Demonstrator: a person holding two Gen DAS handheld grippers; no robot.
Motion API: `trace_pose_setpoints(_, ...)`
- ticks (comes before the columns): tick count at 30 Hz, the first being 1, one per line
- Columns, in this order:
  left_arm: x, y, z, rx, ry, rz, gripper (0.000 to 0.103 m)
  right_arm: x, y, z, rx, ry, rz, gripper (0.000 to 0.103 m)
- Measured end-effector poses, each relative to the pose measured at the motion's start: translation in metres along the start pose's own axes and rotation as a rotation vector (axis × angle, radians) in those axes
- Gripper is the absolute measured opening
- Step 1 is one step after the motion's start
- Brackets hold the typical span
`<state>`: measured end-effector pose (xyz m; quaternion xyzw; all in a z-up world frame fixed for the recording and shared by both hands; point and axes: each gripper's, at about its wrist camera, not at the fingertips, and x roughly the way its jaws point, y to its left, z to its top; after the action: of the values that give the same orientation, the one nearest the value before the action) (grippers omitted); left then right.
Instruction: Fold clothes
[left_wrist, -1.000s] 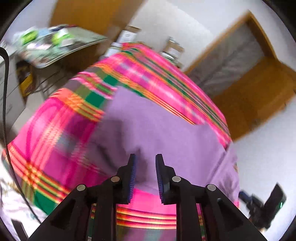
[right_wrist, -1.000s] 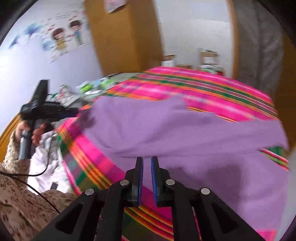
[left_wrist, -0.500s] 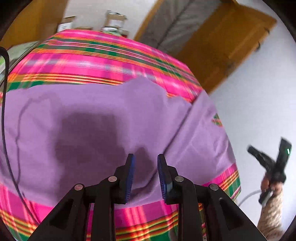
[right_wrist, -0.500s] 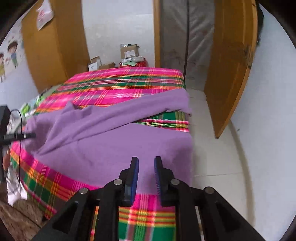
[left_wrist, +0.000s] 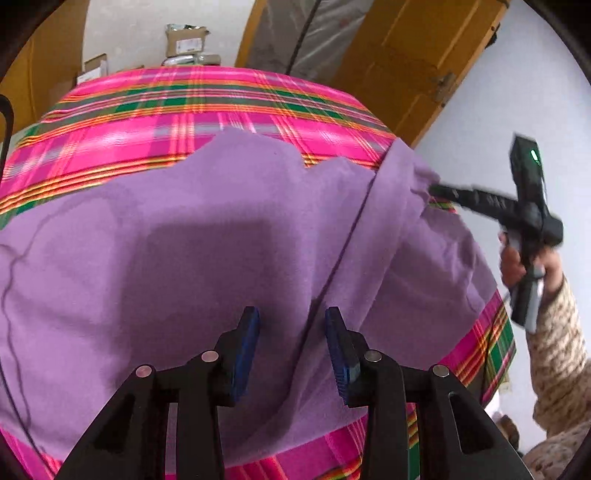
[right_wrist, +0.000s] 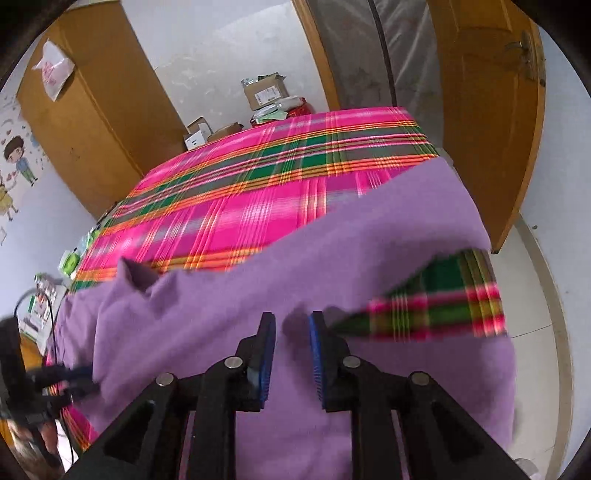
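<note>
Above purple garment (left_wrist: 184, 258) — both tools (left_wrist: 291, 339) (right_wrist: 291, 347) now wider apart, gripping nothing.

Garment (left_wrist: 207, 258): plain purple, no print; darker purple where shadow falls.
Bedcover (right_wrist: 236, 192): hot-pink plaid, crossed by green bands and thin orange, yellow and white lines.
Left gripper (left_wrist: 291, 332): black body, blue pads (left_wrist: 247, 343), silver pins.
Right gripper (right_wrist: 291, 343): same black with blue pads (right_wrist: 266, 354).
Doors (right_wrist: 491, 122): ochre-brown wood.
Walls (left_wrist: 476, 140): pale bluish white.
Boxes (right_wrist: 264, 90): brown cardboard, white labels.
Sleeve (left_wrist: 557, 358): beige with brown mottling.
Wall sticker (right_wrist: 16, 155): cartoon child, dark hair, blue top.
</note>
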<state>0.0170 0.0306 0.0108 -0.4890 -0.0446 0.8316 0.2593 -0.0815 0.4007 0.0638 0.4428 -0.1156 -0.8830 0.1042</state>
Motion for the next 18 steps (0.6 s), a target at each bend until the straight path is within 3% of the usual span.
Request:
trace_pose_setpoints(8, 0.005, 0.002, 0.004, 0.029, -0.006, -0.055, 0.038, 0.038, 0.003, 0.046, 0.027, 0.025, -0.038, 0.029)
trace_pose_setpoints(18, 0.006, -0.011, 0.004, 0.112, -0.005, -0.026, 0.038, 0.082, 0.004, 0.075, 0.046, 0.136, -0.163, 0.030)
